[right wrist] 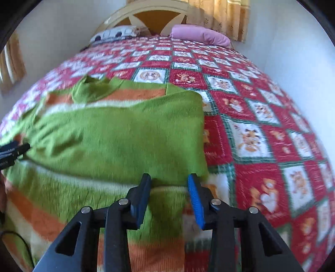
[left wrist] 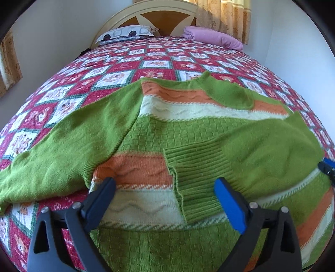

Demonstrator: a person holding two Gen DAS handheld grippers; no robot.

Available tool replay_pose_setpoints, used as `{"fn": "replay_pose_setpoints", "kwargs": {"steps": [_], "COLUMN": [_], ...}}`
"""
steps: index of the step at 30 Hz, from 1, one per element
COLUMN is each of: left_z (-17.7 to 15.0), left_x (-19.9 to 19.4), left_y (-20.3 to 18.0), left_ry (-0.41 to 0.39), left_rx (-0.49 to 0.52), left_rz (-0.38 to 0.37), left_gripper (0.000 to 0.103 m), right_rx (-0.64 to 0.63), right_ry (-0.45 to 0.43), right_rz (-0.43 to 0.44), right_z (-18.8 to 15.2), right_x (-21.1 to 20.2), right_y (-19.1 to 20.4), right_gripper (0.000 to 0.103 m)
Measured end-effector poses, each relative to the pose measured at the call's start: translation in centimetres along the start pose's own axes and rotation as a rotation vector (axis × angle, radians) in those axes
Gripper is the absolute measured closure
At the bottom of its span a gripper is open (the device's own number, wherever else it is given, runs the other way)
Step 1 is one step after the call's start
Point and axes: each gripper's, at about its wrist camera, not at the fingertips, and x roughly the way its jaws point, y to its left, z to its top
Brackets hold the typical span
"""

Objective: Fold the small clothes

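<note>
A green knitted sweater (left wrist: pixel 188 134) with orange and cream stripes lies flat on the bed. Its right sleeve is folded across the body, ribbed cuff (left wrist: pixel 194 180) near the middle; its left sleeve (left wrist: pixel 62 150) stretches out to the left. My left gripper (left wrist: pixel 165 188) is open just above the sweater's lower body, with the cuff between its fingers. My right gripper (right wrist: pixel 169 184) is open and empty over the sweater's (right wrist: pixel 117 136) right edge, at the folded sleeve. The right gripper's tip also shows at the right edge of the left wrist view (left wrist: pixel 326 167).
The bed has a red and white patchwork quilt (right wrist: pixel 261 117). A printed pillow (left wrist: pixel 127 33) and a folded pink blanket (left wrist: pixel 211 37) lie by the headboard (left wrist: pixel 155 16). White walls stand on both sides, with curtains (left wrist: pixel 228 14) behind.
</note>
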Motion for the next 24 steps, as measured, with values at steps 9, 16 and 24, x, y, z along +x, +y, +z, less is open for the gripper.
{"fn": "replay_pose_setpoints", "kwargs": {"steps": [9,16,24], "left_z": [-1.4,-3.9,-7.3], "left_x": [-2.4,-6.8,-10.4], "left_y": [1.8,8.9,22.1], "left_ry": [-0.004,-0.053,-0.051], "left_rx": [-0.063,-0.138,-0.298], "left_rz": [-0.022,0.067,0.306], "left_gripper": [0.004,0.003,0.003], "right_rx": [-0.088,-0.261,-0.315], "right_ry": [-0.105,-0.035,-0.069], "right_rz": [0.188,0.198,0.164], "right_z": [4.7,1.9,0.2], "right_x": [-2.7,1.6,0.8], "right_y": [8.1,16.6,17.2], "right_gripper": [0.054,0.052,0.049]}}
